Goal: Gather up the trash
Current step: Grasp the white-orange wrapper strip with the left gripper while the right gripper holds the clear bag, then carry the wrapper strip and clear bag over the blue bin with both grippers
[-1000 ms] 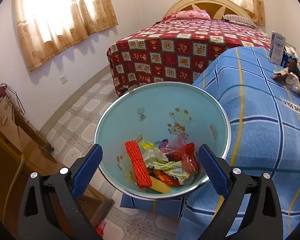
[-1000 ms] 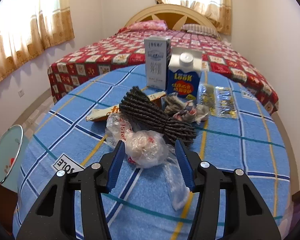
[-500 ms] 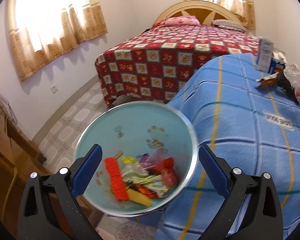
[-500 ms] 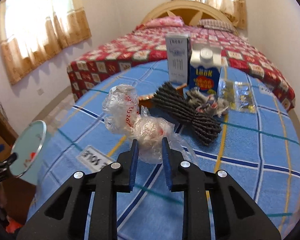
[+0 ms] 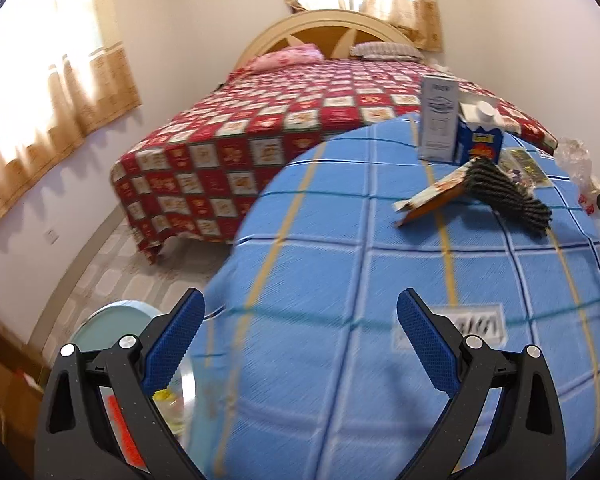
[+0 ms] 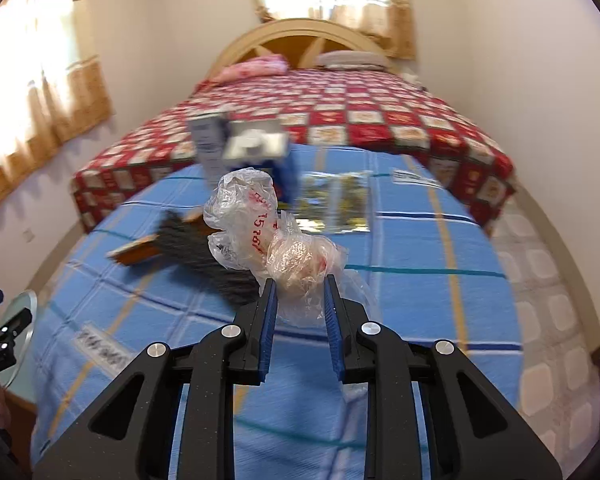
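the right gripper point(image 6: 299, 284) has gone from straddling the crumpled plastic bag point(image 6: 260, 232) with its jaws apart a second ago to pinching it, and now carries it raised off the blue checked tablecloth point(image 6: 412, 248) — the bag's knotted lower part sits clamped between the blue pads point(image 6: 269, 312) while its printed upper part billows up beyond the fingertips. meanwhile the left gripper point(image 5: 300, 336), whose fingers framed the trash bin's mouth a second ago, has swung toward the table, so the trash bin point(image 5: 112, 320) now peeks out only behind and below its left finger; its jaws stand wide apart, holding nothing. judging from this, the pick is done and the drop into the bin remains, which means bringing bag and bin together. the right wrist view shows the grip itself, which the left view cannot: there the bag point(image 5: 578, 160) is just a scrap at the far right, well beyond the right fingertip. the left view shows more sharply what is left ahead of its fingers — a dark ridged bundle point(image 5: 504, 196), a flat wrapper point(image 5: 432, 196), a grey carton point(image 5: 438, 120) and a blue carton point(image 5: 480, 140) — all motion-blurred in the right view, which in turn catches the bin's rim point(image 6: 30, 312) far left of its fingers.
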